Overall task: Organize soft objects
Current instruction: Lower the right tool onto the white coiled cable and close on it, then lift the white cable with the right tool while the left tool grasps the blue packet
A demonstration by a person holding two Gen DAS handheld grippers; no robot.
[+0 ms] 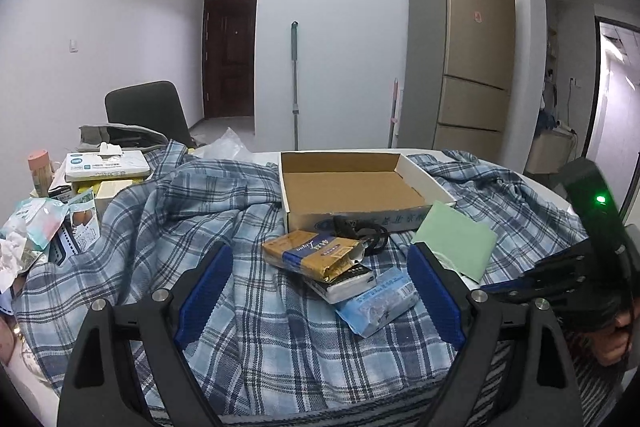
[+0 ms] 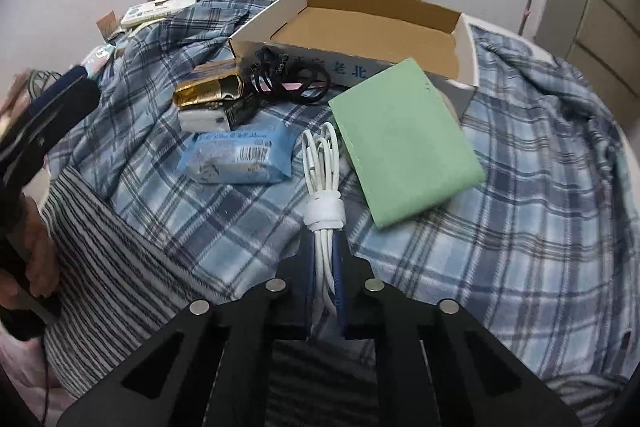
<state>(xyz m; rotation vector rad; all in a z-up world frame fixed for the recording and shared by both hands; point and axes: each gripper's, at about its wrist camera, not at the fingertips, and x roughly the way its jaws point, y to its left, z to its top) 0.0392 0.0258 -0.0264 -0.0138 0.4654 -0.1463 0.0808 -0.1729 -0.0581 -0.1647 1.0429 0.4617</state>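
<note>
Box (image 2: 360, 65) lettering 老北, right tongs (image 2: 323, 247) gripping cable (image 2: 322, 187)

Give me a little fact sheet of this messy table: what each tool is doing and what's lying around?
left tool: open, above the plaid cloth, holding nothing
right tool: shut on a bundled white cable
cardboard box: open, nothing visible inside
green cloth: folded, leaning against the box's front corner
blue tissue pack: lies flat on the plaid cloth
gold packet: torn open, stacked on a white pack
black cord: coiled against the box front
</note>
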